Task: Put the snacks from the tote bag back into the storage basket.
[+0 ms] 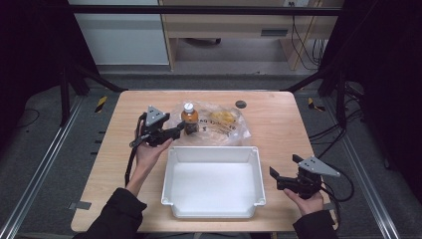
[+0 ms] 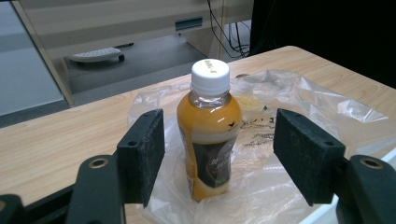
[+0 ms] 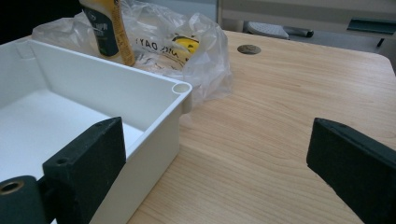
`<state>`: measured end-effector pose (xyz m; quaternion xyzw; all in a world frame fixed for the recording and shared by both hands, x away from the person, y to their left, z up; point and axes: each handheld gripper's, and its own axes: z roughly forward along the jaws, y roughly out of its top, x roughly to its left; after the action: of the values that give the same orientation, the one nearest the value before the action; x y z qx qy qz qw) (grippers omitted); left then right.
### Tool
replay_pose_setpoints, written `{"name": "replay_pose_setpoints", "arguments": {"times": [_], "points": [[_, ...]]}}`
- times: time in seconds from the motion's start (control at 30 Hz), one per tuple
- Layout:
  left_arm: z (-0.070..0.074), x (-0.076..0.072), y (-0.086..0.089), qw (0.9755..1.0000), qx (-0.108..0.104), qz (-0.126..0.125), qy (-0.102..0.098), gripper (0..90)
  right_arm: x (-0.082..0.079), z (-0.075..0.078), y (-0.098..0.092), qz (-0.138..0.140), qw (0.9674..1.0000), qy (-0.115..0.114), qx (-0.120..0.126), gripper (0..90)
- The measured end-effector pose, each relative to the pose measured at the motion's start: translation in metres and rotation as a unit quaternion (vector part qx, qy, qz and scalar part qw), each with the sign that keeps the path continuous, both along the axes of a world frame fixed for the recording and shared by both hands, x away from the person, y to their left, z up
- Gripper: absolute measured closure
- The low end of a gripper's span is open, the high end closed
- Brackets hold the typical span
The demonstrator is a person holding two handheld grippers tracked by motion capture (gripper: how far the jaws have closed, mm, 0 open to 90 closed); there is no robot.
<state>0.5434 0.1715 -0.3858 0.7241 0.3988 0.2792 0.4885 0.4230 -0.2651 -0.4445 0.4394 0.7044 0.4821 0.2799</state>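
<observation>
Wooden tabletop (image 1: 278,124) under the high camera, dark frame rails on both sides, grey floor and a light cabinet beyond. I'm looking at a white plastic bin (image 1: 213,181) sitting at the near middle of the table, nothing inside it that I can see. Just behind it lies a crumpled clear plastic bag (image 1: 226,127) with black lettering and something yellow inside. A small bottle of orange drink (image 1: 189,118) with a white cap stands upright on the bag's left part.

My left gripper (image 1: 183,129) is up at that bottle, jaws spread wide. From the left gripper view the bottle (image 2: 209,135) sits between the two black pads (image 2: 142,154), nearer the left one, and neither pad touches it.

My right gripper (image 1: 283,172) is held low, just right of the bin, also parted and holding nothing. Its own view looks past the bin's right wall and corner (image 3: 180,91) towards the bag (image 3: 205,56), with bare wood between the jaws and a small round dark disc (image 3: 249,49) set in the tabletop farther off.
</observation>
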Motion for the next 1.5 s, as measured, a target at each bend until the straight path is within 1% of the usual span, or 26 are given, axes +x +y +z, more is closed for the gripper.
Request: {"name": "replay_pose_setpoints", "arguments": {"times": [0.13, 0.2, 0.27, 0.4, 0.53, 0.73, 0.83, 1.03, 1.17, 1.23, 1.37, 1.5], "points": [[-0.001, 0.006, -0.004, 1.0, 0.002, 0.002, 0.0, 33.9, 0.0, 0.0, 0.001, 0.002, 1.0, 0.001, -0.001, 5.0], [-0.002, 0.009, -0.005, 1.0, -0.001, 0.002, -0.001, 34.5, 0.001, 0.0, 0.001, 0.002, 1.0, 0.002, -0.001, 5.0], [-0.002, 0.011, -0.006, 1.0, 0.002, 0.003, 0.002, 34.7, 0.001, 0.0, 0.001, 0.001, 1.0, 0.002, -0.003, 5.0], [-0.001, 0.017, -0.01, 1.0, 0.003, 0.003, 0.002, 34.8, 0.001, 0.0, 0.001, 0.002, 1.0, 0.004, -0.004, 5.0], [0.001, 0.023, -0.013, 1.0, 0.004, 0.004, -0.004, 35.7, 0.002, 0.0, 0.001, 0.002, 1.0, 0.004, -0.004, 5.1], [0.0, 0.031, -0.019, 0.9999, 0.016, 0.005, 0.001, 37.0, 0.002, 0.0, 0.001, 0.002, 1.0, 0.004, -0.003, 5.1], [-0.001, 0.034, -0.023, 0.9997, 0.024, 0.01, 0.001, 38.5, 0.002, 0.0, 0.001, 0.003, 1.0, 0.004, -0.004, 5.1], [-0.003, 0.039, -0.027, 0.9997, 0.022, 0.007, -0.002, 42.3, 0.002, 0.0, 0.001, 0.002, 1.0, 0.005, -0.003, 5.1], [-0.008, 0.044, -0.028, 0.9996, 0.027, 0.011, 0.002, 43.4, 0.002, 0.0, 0.001, 0.001, 1.0, 0.006, -0.003, 5.1], [-0.009, 0.046, -0.029, 0.9997, 0.022, 0.011, 0.001, 44.0, 0.003, 0.0, 0.001, 0.002, 1.0, 0.005, -0.004, 5.2], [-0.012, 0.05, -0.03, 0.9996, 0.023, 0.013, -0.001, 45.6, 0.003, -0.001, 0.002, 0.001, 1.0, 0.006, -0.005, 5.2], [-0.011, 0.053, -0.031, 0.9997, 0.022, 0.01, 0.001, 47.4, 0.003, -0.001, 0.002, 0.002, 1.0, 0.007, -0.004, 5.3]]}}
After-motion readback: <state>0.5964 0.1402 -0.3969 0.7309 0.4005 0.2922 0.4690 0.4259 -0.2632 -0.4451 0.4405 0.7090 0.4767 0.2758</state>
